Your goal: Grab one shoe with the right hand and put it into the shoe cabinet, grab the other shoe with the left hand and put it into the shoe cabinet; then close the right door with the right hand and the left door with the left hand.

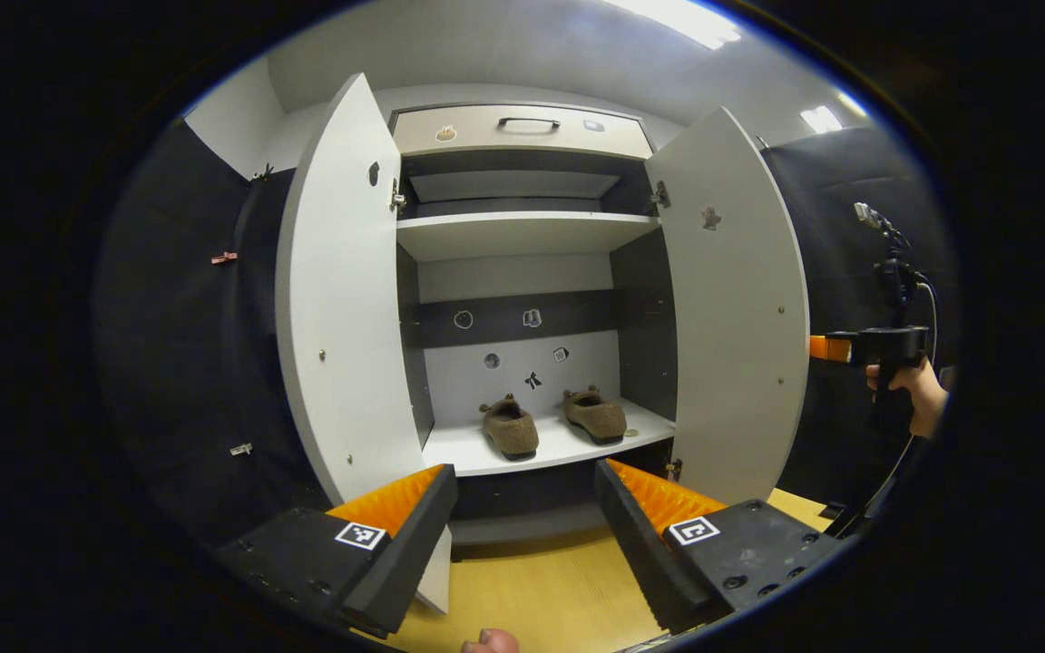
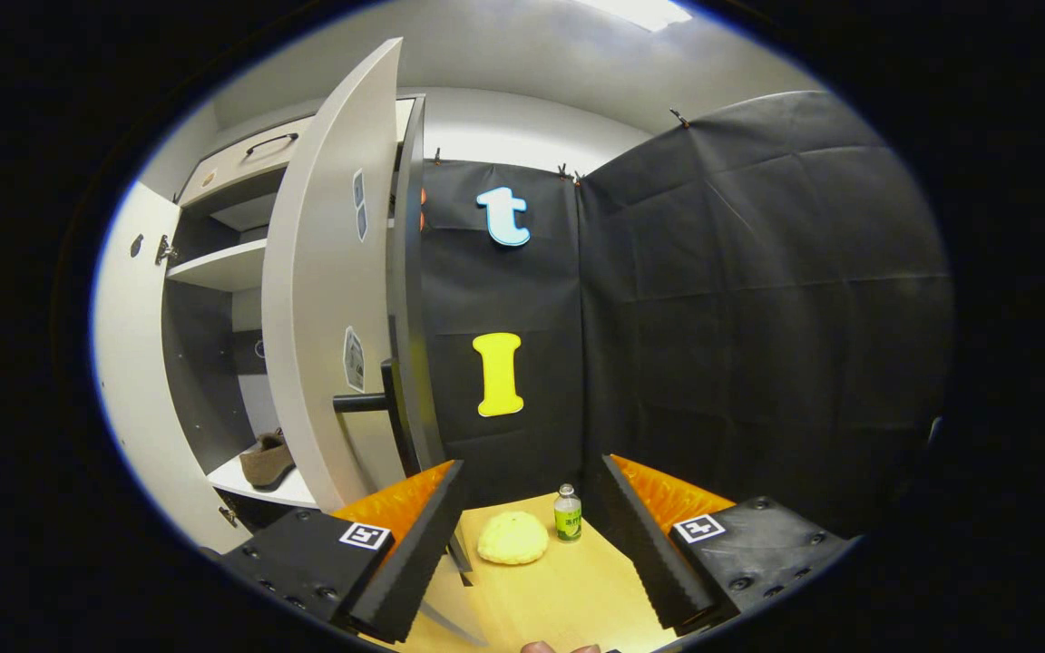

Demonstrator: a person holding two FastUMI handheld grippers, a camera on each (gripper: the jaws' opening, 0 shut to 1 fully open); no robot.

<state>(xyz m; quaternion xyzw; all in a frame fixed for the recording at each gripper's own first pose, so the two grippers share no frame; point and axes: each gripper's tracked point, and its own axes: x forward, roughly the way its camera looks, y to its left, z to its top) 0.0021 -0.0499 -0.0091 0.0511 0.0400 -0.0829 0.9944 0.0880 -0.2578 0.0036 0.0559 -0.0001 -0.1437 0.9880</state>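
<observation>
Both doors of the shoe cabinet [image 1: 522, 227] stand wide open, the left door [image 1: 336, 299] and right door [image 1: 731, 308] framing a clear gap. Two brown shoes [image 1: 511, 428] [image 1: 595, 414] sit side by side on the bottom shelf [image 1: 545, 446]. The left gripper [image 1: 522, 526] is spread and empty at 6 o'clock. The right gripper [image 2: 532, 535], also spread and empty, faces a yellow sponge [image 2: 512, 538] and small bottle [image 2: 567, 513] on the floor [image 2: 568, 589] past the right door's edge at 10 o'clock.
</observation>
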